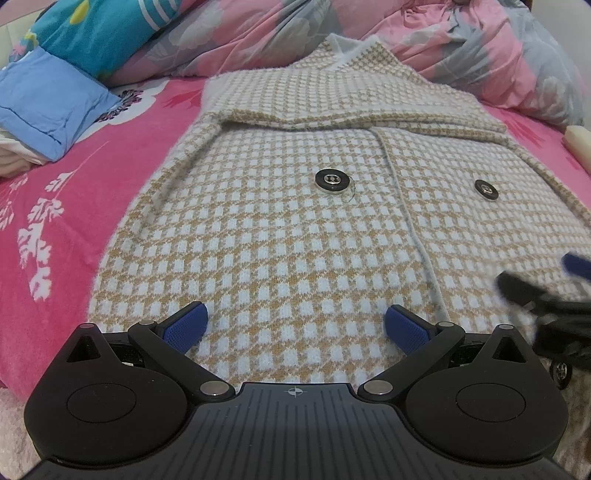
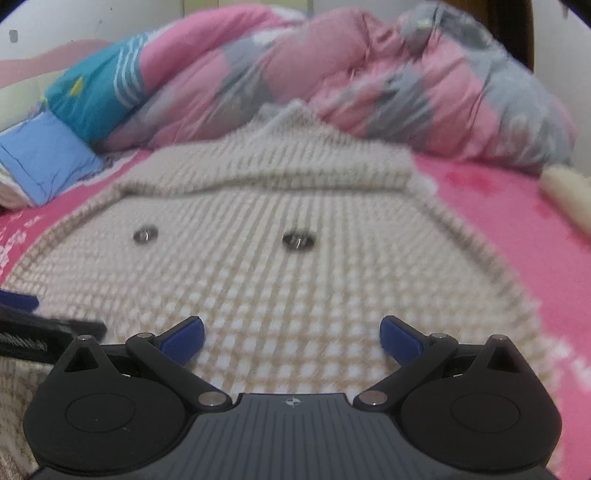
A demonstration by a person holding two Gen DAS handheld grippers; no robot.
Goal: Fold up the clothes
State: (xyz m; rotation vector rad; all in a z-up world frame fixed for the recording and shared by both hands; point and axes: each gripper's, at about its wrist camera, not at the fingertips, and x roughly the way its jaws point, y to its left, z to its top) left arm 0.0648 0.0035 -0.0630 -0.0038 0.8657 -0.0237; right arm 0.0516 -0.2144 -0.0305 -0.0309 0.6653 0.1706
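Left wrist view: houndstooth cardigan point(image 1: 295, 229) spread button-side up on the pink bed sheet point(image 1: 55, 240), its long axis running from near hem to far collar by the quilt point(image 1: 258, 33). Left tongs point(image 1: 295, 326) and right tongs point(image 2: 291, 334), both released and empty, hover over the near hem (equally close; right view blurred).

Black ribbed gripper bodies carry blue-padded fingers point(image 1: 186, 326) and silver screws.
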